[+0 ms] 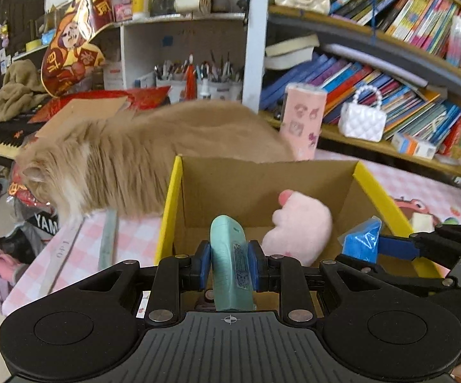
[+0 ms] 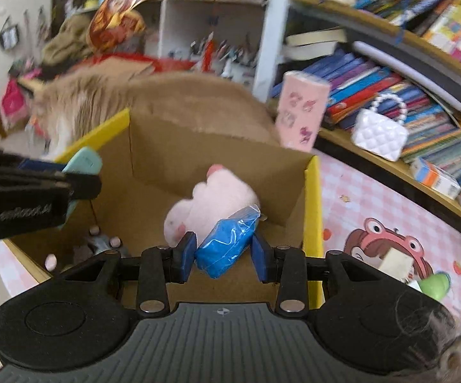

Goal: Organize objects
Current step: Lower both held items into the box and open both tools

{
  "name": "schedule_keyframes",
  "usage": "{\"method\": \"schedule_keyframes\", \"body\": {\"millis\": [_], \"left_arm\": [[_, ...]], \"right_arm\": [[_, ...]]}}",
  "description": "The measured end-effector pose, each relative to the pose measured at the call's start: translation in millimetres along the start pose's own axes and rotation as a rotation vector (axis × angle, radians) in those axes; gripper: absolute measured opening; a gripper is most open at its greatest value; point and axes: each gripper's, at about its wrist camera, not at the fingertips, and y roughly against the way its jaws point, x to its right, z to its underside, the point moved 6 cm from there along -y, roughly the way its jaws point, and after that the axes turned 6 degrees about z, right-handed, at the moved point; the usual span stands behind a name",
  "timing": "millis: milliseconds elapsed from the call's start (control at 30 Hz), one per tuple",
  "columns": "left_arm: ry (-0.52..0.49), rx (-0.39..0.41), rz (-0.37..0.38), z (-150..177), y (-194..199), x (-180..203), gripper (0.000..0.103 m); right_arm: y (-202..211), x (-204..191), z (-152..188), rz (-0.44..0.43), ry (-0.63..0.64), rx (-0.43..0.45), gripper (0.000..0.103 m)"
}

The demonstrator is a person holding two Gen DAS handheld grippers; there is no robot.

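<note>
The left gripper [image 1: 229, 263] clamps a mint-green case [image 1: 230, 261]; the right gripper [image 2: 225, 255] clamps a blue packet [image 2: 227, 242]; both held over the cardboard box [image 1: 249, 178], pink plush [image 1: 300, 223] just ahead inside

Left hand-held gripper [image 1: 229, 266] at bottom centre, clamped on a mint-green object [image 1: 228, 255], over an open cardboard box [image 1: 249, 185] w/ a pink plush toy [image 1: 299, 223] inside. Tan fluffy cat [image 1: 128, 159] behind box, centre left.
</note>
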Motion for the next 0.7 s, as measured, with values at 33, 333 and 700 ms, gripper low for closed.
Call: {"method": "schedule_keyframes", "body": {"millis": [33,333,700], "left_arm": [[-0.001,-0.01,-0.007,1.0,-4.6,0.2,0.023],[-0.034,-0.074,-0.029,7.6,-31.6,9.2,0.023],[-0.019,-0.076,-0.033,9.2,-35.1,12.7,0.026]], "right_arm": [[-4.3,-0.8,0.7,-0.005,0.02,-0.007,0.035],[-23.8,-5.0,4.1,-0.062,0.131,-0.058,0.035],[-24.3,-3.2,0.6,-0.076,0.106,-0.036,0.039]]}}
